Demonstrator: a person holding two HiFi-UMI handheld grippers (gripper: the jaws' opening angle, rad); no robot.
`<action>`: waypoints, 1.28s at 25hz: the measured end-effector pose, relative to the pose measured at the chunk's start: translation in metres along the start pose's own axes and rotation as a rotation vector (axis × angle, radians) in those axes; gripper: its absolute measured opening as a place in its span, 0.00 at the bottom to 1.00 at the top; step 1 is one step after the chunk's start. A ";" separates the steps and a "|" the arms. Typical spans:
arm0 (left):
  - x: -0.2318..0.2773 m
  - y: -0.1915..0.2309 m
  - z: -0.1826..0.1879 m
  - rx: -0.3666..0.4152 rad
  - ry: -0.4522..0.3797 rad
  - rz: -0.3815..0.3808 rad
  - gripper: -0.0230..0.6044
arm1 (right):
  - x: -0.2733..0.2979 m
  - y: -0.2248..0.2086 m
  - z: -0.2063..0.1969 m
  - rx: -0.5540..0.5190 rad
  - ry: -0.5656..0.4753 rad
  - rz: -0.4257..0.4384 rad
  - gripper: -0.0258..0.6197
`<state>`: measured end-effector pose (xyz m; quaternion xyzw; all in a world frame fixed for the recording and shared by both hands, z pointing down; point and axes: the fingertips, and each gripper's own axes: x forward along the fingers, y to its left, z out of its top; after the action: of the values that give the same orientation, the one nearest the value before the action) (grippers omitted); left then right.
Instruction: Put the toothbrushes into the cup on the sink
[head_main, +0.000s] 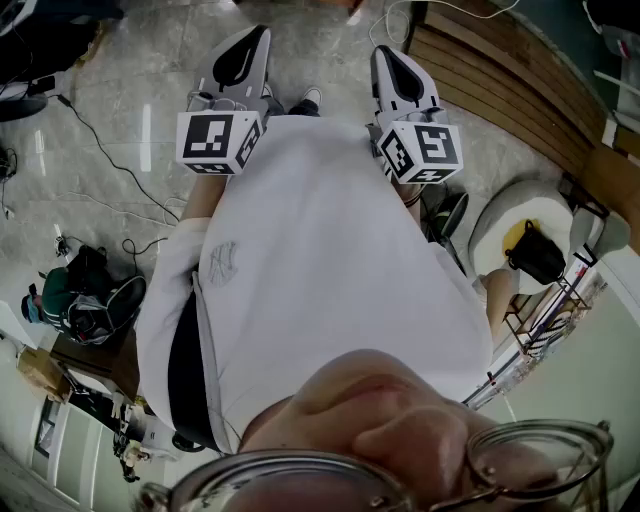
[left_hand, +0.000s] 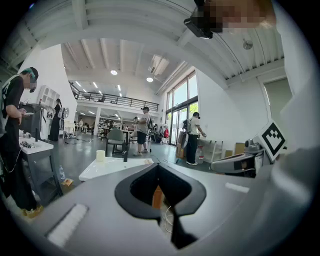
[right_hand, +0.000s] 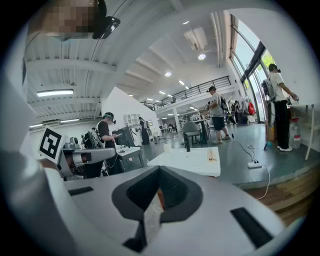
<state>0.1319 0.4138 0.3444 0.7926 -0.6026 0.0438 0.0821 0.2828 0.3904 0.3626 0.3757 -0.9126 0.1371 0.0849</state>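
Jaws of my left gripper (left_hand: 158, 167) and right gripper (right_hand: 160, 170) closed, empty; pale cylindrical cup (left_hand: 100, 155) on white counter (left_hand: 107, 171) well ahead, mid-frame.

Hidden behind the white shirt (head_main: 330, 250) in the head view: most of the floor underfoot. Cut off there by the bottom edge: the glasses (head_main: 540, 455). Too small to identify on the far white table (left_hand: 112, 169): a pale cup (left_hand: 101, 155) and, just beside it, a dark upright thing (left_hand: 125, 156). Likewise too small in the right gripper view: a small tan thing (right_hand: 213, 155) lying on that table. Blurred beyond telling, low in the left gripper view: an orange patch (left_hand: 157, 196).
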 end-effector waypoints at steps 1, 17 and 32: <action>0.000 0.000 0.000 0.002 -0.001 -0.001 0.05 | 0.000 0.000 0.000 0.000 0.000 0.001 0.05; 0.004 0.011 0.008 0.011 0.002 0.015 0.05 | 0.012 0.003 0.009 -0.002 -0.006 0.022 0.05; 0.020 0.022 -0.001 -0.023 0.026 0.009 0.05 | 0.034 -0.006 0.008 -0.024 0.026 0.044 0.06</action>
<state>0.1166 0.3896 0.3504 0.7881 -0.6057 0.0475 0.0990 0.2624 0.3612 0.3648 0.3527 -0.9210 0.1330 0.0983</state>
